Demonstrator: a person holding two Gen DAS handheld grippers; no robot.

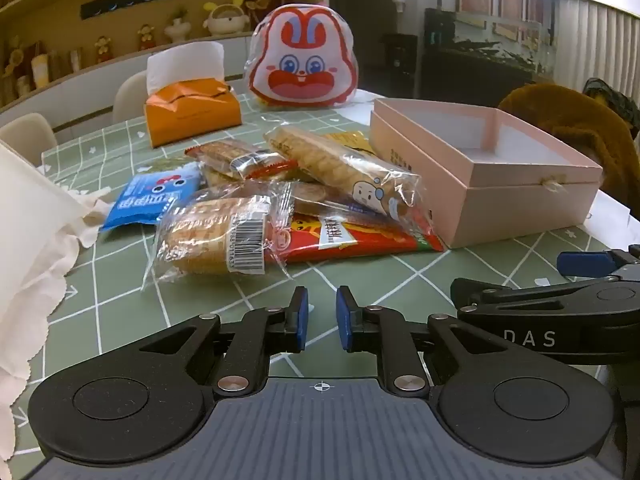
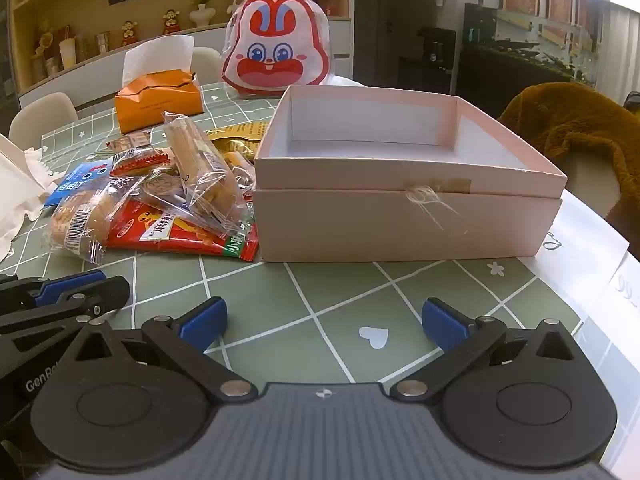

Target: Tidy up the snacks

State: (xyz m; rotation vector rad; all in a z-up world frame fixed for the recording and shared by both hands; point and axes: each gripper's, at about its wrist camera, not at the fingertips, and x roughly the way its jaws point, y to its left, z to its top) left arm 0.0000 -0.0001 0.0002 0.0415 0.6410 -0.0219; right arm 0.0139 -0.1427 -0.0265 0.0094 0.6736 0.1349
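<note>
The bench (image 2: 344, 312), covered in a green cloth with a white grid and small white hearts, carries everything. On its right half stands the pale pink cardboard box (image 2: 404, 224), open at the top, its white inside bare, with a bit of twine stuck on its near wall (it seems to sit nested in its own lid). At the far side of the bench a red and white rabbit-face bag (image 2: 276, 60) stands upright, and to its left an orange tissue pack (image 2: 158, 100) with a white tissue sticking up.

The pile of wrapped snacks (image 1: 280, 196) lies just left of the box, touching it. In it, a long clear packet of biscuits (image 1: 340, 168) lies slanted across the top, a flat red packet (image 1: 360, 240) is at the bottom near the box, a clear-wrapped bun with a barcode label (image 1: 212, 236) sits at the near left, and a blue packet (image 1: 154, 198) lies at the far left edge.

The left gripper (image 1: 322, 318) hovers above the bench near the pile, its blue-padded fingers clenched with nothing between them. The right gripper (image 2: 324, 320) hangs before the box, fingers spread wide and released, holding nothing.
</note>
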